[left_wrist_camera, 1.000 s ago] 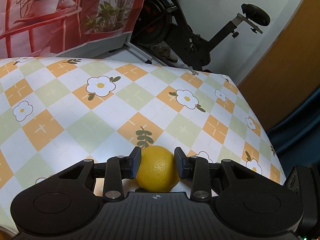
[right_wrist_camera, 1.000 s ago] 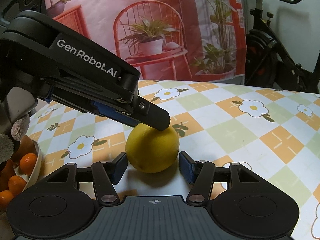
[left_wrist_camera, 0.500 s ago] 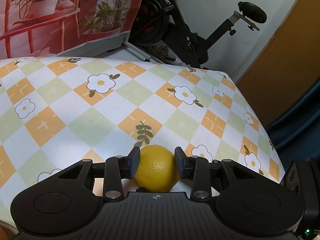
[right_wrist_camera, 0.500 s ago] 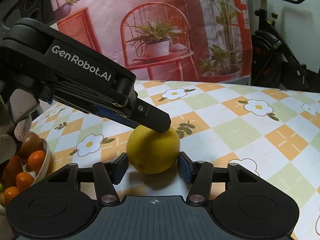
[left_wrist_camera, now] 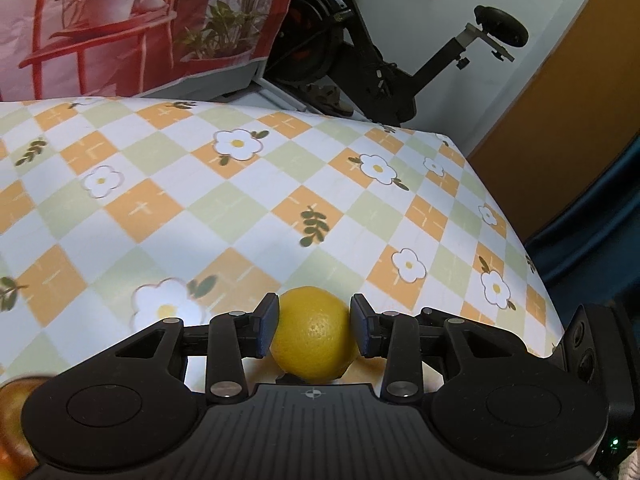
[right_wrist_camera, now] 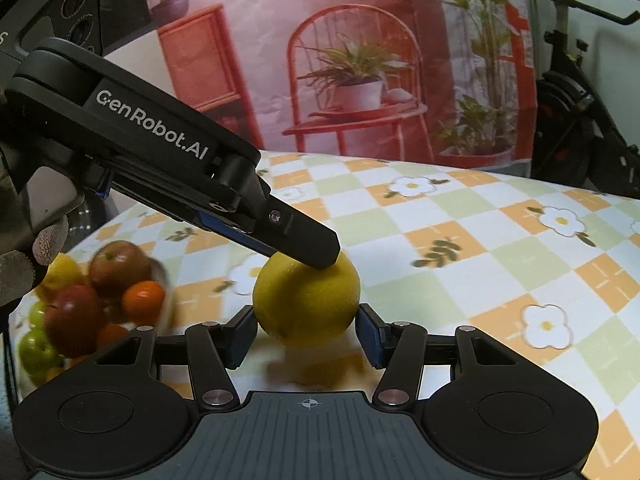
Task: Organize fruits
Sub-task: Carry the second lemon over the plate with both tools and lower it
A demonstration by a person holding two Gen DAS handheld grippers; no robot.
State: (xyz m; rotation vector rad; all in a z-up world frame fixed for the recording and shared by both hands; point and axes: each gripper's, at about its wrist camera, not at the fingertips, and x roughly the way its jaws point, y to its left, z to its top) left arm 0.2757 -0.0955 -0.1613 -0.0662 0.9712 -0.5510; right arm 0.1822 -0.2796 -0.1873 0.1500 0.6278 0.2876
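The lemon (left_wrist_camera: 314, 336) sits clamped between the left gripper (left_wrist_camera: 314, 322) pads, just above the checked surface (left_wrist_camera: 240, 208); the right gripper (right_wrist_camera: 306, 330) brackets it with both pads slightly clear, holding nothing; the fruit bowl (right_wrist_camera: 162, 280) lies at nine o'clock of the lemon, nearer the left gripper.

Both views sit low and close over the table (left_wrist_camera: 224, 208) with its checked, flower-printed cloth, each looking forward along its own tool. The left wrist view faces the table's far corner, a black exercise bike (left_wrist_camera: 360, 52) and an orange-brown wall panel (left_wrist_camera: 568, 92). The right wrist view faces a red printed backdrop of chairs and potted plants (right_wrist_camera: 360, 60). They share the round yellow citrus fruit (left_wrist_camera: 314, 340) (right_wrist_camera: 306, 300), the cloth, the backdrop and the bike; the left tool (right_wrist_camera: 320, 254) crosses the right view.
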